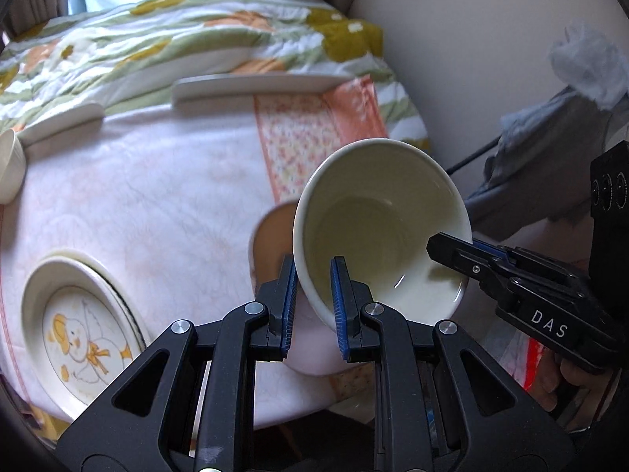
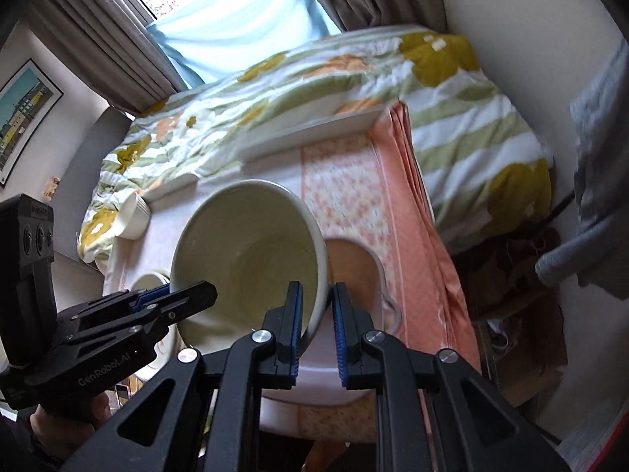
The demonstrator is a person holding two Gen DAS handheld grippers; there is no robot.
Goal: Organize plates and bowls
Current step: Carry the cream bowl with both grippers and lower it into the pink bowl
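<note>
Left wrist: both grippers, left gripper and right gripper, clamped on cream bowl rim, bowl carried above table. Duck plate stack set; small bowl, far plates still loose.

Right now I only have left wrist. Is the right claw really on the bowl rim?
Observer: Yes. In right wrist the bowl wall sits in the right claw, one pad inside and one outside.
Operator: Brown thing behind the bowl?
Observer: A brown dish, mostly uncovered in this view, just right of the bowl.
Operator: Anything further right?
Observer: An orange cloth hangs down the side, and brown clutter lies on the floor beyond it.
</note>
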